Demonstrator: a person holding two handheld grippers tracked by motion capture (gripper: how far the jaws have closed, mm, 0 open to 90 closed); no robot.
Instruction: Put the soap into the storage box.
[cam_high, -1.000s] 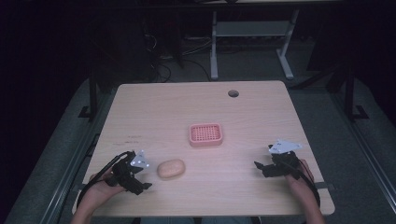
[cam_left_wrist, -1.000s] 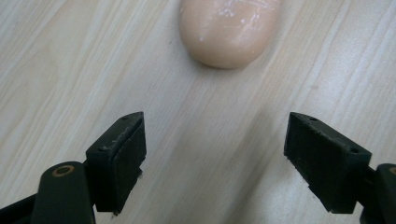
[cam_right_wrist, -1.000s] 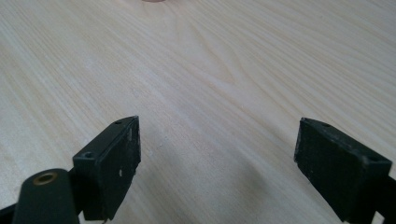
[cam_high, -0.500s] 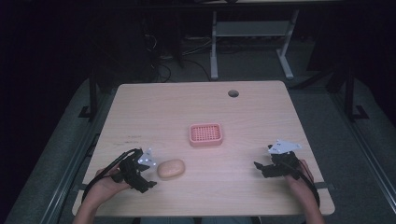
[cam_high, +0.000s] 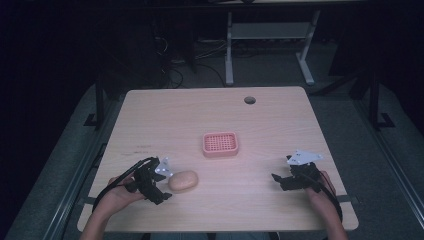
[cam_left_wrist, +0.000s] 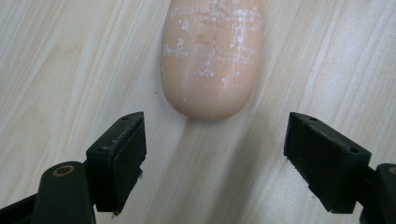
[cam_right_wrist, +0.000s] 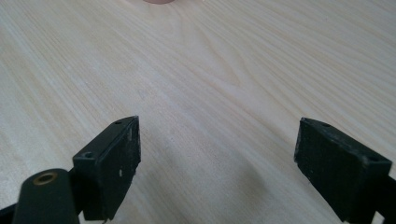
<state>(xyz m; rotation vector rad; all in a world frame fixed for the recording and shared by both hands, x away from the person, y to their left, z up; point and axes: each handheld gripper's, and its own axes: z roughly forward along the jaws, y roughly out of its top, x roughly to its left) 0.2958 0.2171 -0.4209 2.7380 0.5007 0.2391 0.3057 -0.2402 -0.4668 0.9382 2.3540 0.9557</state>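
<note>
A tan potato-shaped object (cam_high: 183, 180) lies on the wooden table (cam_high: 200, 115), near the front left. My left gripper (cam_high: 161, 186) sits just left of it, open, jaws pointing at it. In the left gripper view the potato (cam_left_wrist: 210, 56) lies just ahead of the open left gripper (cam_left_wrist: 215, 158), not between the jaws. A pink ridged tray (cam_high: 220, 144) rests at the table's middle. My right gripper (cam_high: 278, 181) stands open at the front right, low over bare wood; the right gripper (cam_right_wrist: 217, 158) holds nothing.
A round cable hole (cam_high: 249, 100) is at the table's far right. A white desk frame (cam_high: 270, 30) stands on the floor beyond the table. The pink tray's edge (cam_right_wrist: 159, 1) peeks in at the top of the right gripper view.
My left gripper has slid right toward the potato and now sits close beside it. The right gripper has stayed in place.
</note>
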